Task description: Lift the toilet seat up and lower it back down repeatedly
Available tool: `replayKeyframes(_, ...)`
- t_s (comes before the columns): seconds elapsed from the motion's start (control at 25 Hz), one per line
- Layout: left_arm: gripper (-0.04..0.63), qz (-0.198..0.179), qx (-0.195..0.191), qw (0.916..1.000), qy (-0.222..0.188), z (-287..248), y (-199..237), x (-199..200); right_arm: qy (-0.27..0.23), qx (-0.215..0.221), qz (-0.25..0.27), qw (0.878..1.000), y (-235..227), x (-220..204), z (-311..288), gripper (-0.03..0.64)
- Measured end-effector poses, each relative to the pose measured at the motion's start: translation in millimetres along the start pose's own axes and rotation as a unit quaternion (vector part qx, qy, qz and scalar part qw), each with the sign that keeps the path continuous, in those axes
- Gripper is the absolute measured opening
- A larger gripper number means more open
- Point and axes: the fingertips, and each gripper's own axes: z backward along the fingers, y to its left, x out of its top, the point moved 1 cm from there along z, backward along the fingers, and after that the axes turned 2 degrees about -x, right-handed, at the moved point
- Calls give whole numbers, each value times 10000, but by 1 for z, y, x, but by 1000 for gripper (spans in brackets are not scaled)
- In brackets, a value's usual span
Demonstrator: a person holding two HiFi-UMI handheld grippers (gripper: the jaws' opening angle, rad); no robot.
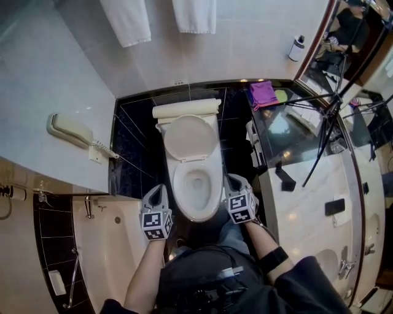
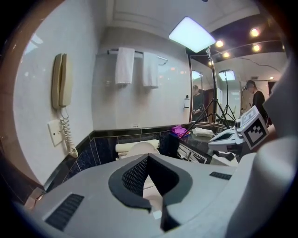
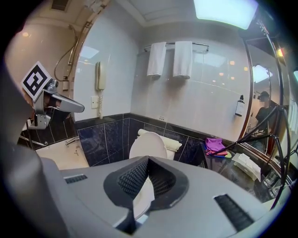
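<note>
The front lip of the white ceramic toilet bowl [image 1: 198, 216] at frame centre is cut off by the person's dark chest pack [image 1: 202, 279]. In both gripper views each gripper's grey body covers everything below the raised lid. The two white towels [image 1: 195, 15] run off the top edge of the head view.

The white oval lid [image 1: 190, 136] stands upright against the cream cistern [image 1: 186, 109], its underside facing the camera. The white toilet seat [image 1: 179, 193] appears to lie flat on the bowl as a ring around the water, though from this steep angle it is hard to tell seat from rim.

The left gripper [image 1: 159, 189] hangs just left of the bowl and the right gripper [image 1: 233, 179] just right of it. Both are near the rim, but contact cannot be made out. The left's black ribbed pads [image 2: 135, 175] are pressed together at the tips with nothing pinched. The right's pads [image 3: 132, 179] are likewise together and empty.

By count there are one toilet, two grippers, two towels and one cream wall telephone [image 1: 69, 130] at the left. There are also one purple cloth [image 1: 263, 93] on the dark counter at upper right, one small bottle [image 1: 296, 48] and one black tripod [image 1: 331, 116].
</note>
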Motion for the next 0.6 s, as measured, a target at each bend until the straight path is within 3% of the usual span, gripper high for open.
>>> replayKeyframes(0.6, -5, -72, -7, 9999, -71, -3, -4, 4, 64, -88, 90, 9999, -12, 4, -2, 23)
